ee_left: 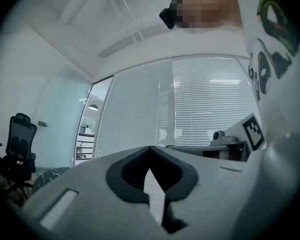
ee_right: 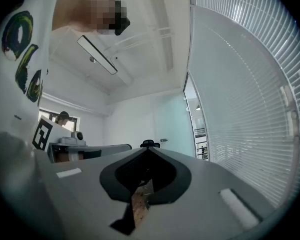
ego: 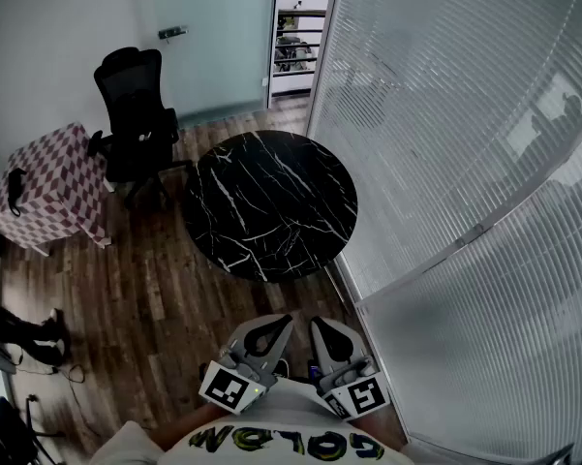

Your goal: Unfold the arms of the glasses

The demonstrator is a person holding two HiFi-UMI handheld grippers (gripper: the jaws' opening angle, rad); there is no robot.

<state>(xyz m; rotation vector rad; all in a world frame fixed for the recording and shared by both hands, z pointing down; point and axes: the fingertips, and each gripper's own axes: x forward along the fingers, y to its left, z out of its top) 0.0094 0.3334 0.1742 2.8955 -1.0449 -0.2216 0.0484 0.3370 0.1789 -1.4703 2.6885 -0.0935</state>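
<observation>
No glasses show in any view. In the head view both grippers are held close to the person's chest at the bottom of the frame. My left gripper (ego: 277,320) is shut with nothing in it, and so is my right gripper (ego: 319,324) beside it. In the left gripper view the left gripper (ee_left: 150,149) has its jaws meeting at the tip, aimed across the room at the blinds. The right gripper (ee_right: 147,150) in its own view also has its jaws together, aimed at the far wall. A round black marble table (ego: 271,201) stands ahead with a bare top.
A wall of white blinds (ego: 465,143) runs along the right. A black office chair (ego: 134,114) and a checkered cloth-covered stand (ego: 53,182) sit to the left on the wood floor (ego: 145,308). An open doorway (ego: 298,27) lies beyond the table.
</observation>
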